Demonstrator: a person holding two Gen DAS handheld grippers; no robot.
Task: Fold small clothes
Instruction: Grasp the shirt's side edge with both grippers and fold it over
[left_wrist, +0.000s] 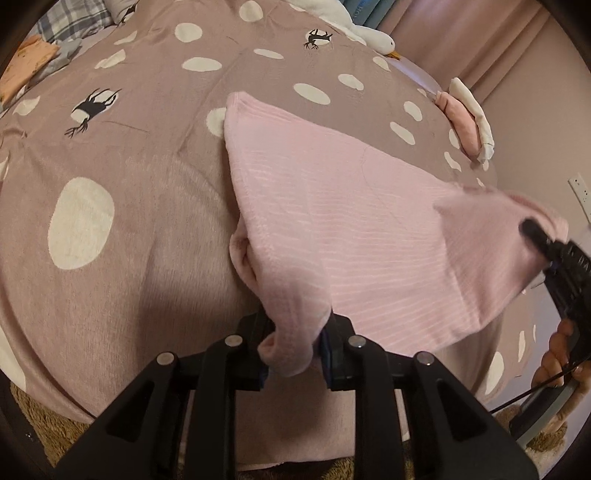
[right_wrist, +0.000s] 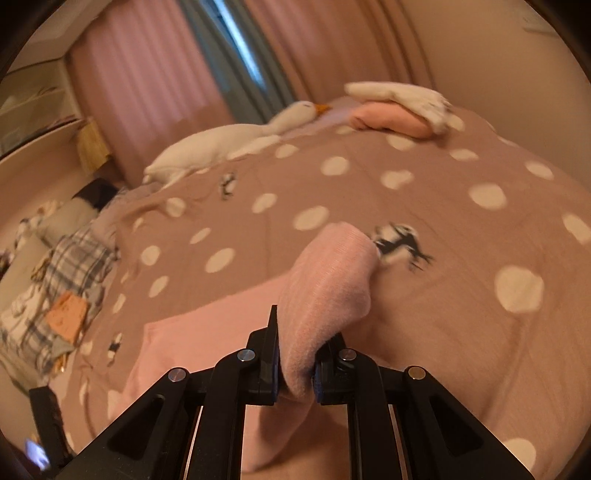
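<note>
Left tool (left_wrist: 295, 350) is clamped on a bunched bit of the pink garment (left_wrist: 351, 221); right tool (right_wrist: 297, 373) is clamped on another bunched bit of it, prob. a sleeve or corner, can't tell which. In the left wrist view the right tool shows at the garment's far right side, hand behind it.

Garment sits on the bed (left_wrist: 129, 221), on the dotted blanket, near the bed's front edge, part lifted btwn the two tools, rest draped flat w/ one corner pointing toward the middle of the bed.

Risks, as I judge them:
- Both grips are on thick wads, not a flat edge. Fabric could slide out if pulled taut, esp. the left one, where only a rolled end sits btwn the fingers.
- Uneven pull from the two sides would skew the fold, so edges wouldn't line up.
- Plush blanket may drag on the knit and bunch the lower layer, leaving wrinkles under the fold.
- Right wrist view is blurry, so exact hold there is uncertain.

Look: pale pink ribbed knit, soft, thin stripes across it, stitched hem along the left side, one fold already creasing near the left tool. No stains visible.

Folded clothes (left_wrist: 467, 122) lie stacked at the bed's far right edge, well apart from the garment.
</note>
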